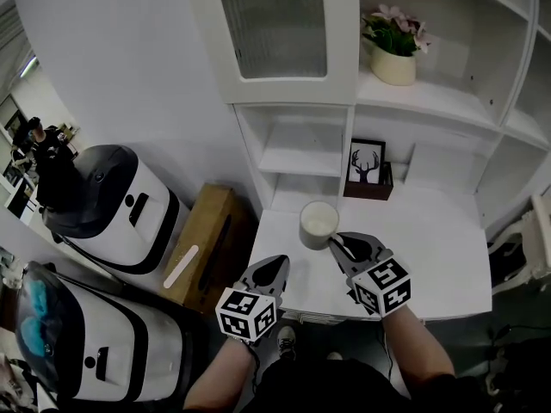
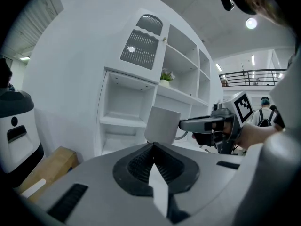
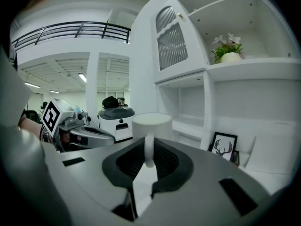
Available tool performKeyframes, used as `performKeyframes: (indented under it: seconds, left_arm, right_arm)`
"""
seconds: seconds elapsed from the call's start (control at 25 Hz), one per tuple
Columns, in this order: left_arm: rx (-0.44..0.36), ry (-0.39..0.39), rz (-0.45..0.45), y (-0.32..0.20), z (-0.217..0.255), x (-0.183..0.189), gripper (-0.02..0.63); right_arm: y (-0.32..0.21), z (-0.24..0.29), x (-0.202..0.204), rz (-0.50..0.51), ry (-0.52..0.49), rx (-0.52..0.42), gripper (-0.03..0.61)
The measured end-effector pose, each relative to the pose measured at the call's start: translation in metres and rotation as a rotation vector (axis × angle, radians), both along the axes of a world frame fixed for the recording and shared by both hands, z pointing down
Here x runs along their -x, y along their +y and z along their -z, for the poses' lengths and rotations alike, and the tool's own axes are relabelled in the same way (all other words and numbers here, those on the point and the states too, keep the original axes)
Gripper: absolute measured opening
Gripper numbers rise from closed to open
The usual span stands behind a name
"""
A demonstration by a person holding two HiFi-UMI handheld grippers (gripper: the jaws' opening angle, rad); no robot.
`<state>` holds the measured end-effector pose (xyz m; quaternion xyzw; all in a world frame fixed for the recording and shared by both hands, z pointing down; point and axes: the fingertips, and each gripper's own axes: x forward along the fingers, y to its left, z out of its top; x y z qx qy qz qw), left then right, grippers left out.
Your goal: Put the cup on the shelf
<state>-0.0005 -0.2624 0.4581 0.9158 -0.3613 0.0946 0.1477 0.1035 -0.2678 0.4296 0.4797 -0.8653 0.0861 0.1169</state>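
Cup (image 1: 318,223): white mug, over the bench (image 1: 430,248) near its back-left corner. No view shows whether its base rests on the surface or is just clear of it.

Right tool (image 1: 343,243): pinching the cup's handle (image 3: 149,149), which runs upright between the jaws; the cup body sits just beyond the tips.

Left tool (image 1: 277,268): pressed together, nothing in it, at the bench's front-left edge, near the cup but apart from it.

Handling, as a judgement: looks ceramic, so stiff, glazed and slippery, and it would chip if knocked. With only the handle held, the body's weight hangs forward of the tool, so it may swing or tip. Keep the rim level.

Shelf (image 1: 297,160): open compartment behind the cup looks free. The framed deer picture (image 1: 368,163) stands in the next one, to the right.
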Motion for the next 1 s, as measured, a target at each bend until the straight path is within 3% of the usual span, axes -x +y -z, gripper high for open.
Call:
performKeyframes:
  seconds: [1.0]
  left_arm:
    - [-0.001, -0.006, -0.138, -0.104, -0.001, 0.015, 0.003]
  right_arm:
    - [-0.11, -0.001, 0.007, -0.16, -0.002, 0.02, 0.031]
